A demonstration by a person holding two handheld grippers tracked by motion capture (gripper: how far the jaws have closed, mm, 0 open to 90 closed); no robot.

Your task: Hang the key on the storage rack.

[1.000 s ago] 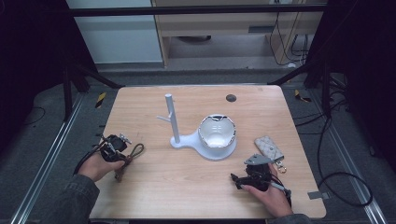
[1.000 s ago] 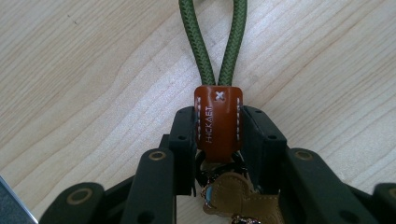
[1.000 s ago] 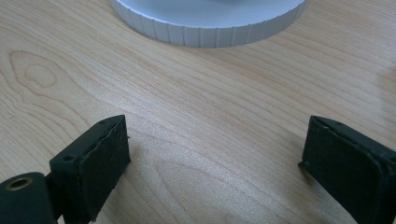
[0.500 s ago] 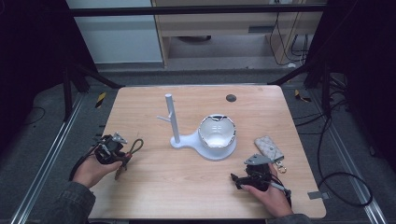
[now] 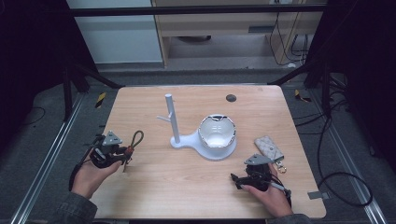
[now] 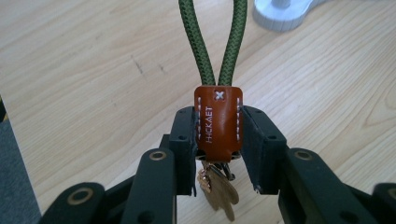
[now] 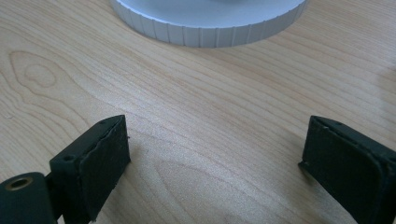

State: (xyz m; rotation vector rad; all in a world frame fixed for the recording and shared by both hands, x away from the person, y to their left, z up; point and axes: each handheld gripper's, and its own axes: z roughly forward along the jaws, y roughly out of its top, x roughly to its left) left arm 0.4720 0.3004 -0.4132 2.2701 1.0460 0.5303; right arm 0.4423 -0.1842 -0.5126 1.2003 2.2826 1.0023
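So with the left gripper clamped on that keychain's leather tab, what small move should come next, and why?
Probably carry the keychain toward the white stand. The left gripper pinches its tab, the green loop stands free above the table, and the peg looks bare, so the loop could slip on.

Each hand carries a compact black two-jaw gripper. The left gripper and the right gripper both bear a grey three-cornered plate on top, and a dark cable trails from each back toward the person. In the gripper views the jaws are matte black linkage arms with round screw holes and brass-coloured bushings at the pivots, ending in blocky black pads with rough, slightly worn edges. The person wears dark grey sleeves, seen at the wrists in the high view.
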